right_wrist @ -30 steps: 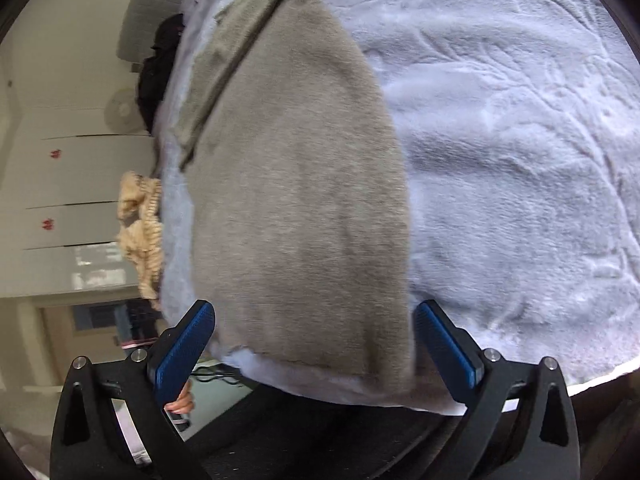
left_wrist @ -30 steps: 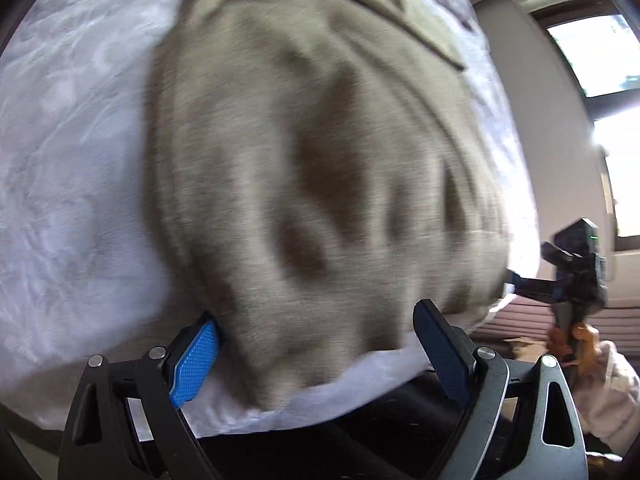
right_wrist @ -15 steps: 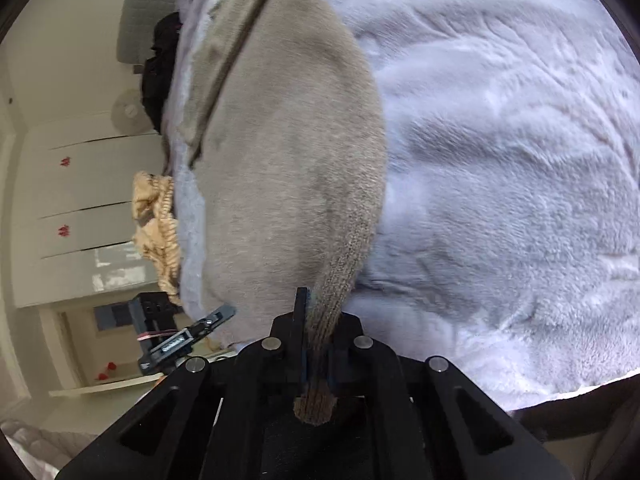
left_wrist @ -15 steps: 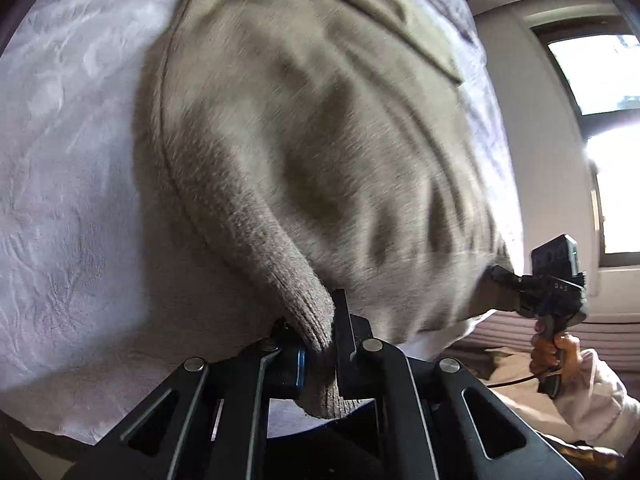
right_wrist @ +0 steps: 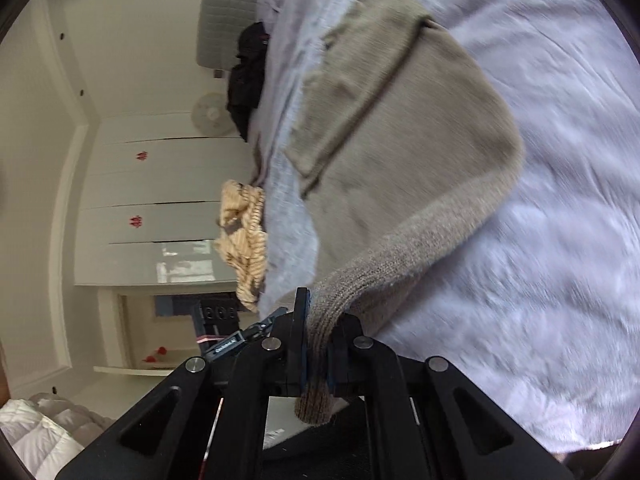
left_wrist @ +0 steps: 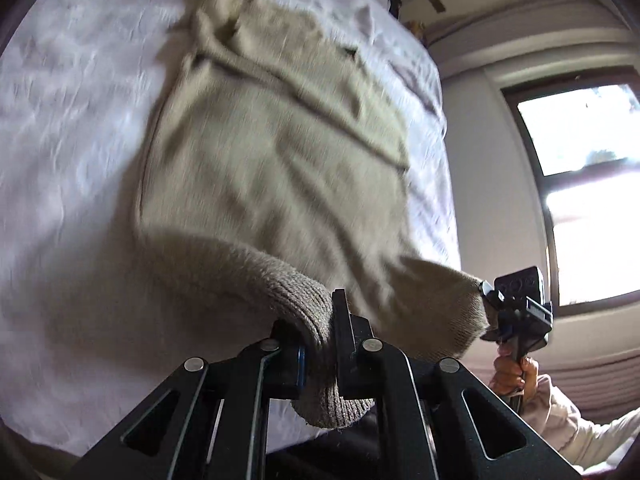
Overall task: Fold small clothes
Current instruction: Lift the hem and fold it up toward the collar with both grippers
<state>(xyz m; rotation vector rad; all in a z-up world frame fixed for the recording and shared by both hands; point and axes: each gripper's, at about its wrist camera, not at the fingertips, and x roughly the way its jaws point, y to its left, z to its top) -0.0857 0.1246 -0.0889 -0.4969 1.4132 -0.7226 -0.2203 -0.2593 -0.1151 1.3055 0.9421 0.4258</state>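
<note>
Between both hand-held grippers' jaws: the sweater (left_wrist: 276,168) hem.

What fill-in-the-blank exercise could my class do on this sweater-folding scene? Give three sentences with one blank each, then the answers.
1. The left tool is shut on the ribbed hem of the ____.
2. The sweater lies on a bed cover whose colour is ____.
3. The right tool grips the sweater's hem, so the number of tools holding it is ____.

Answers: sweater; white; two
</note>
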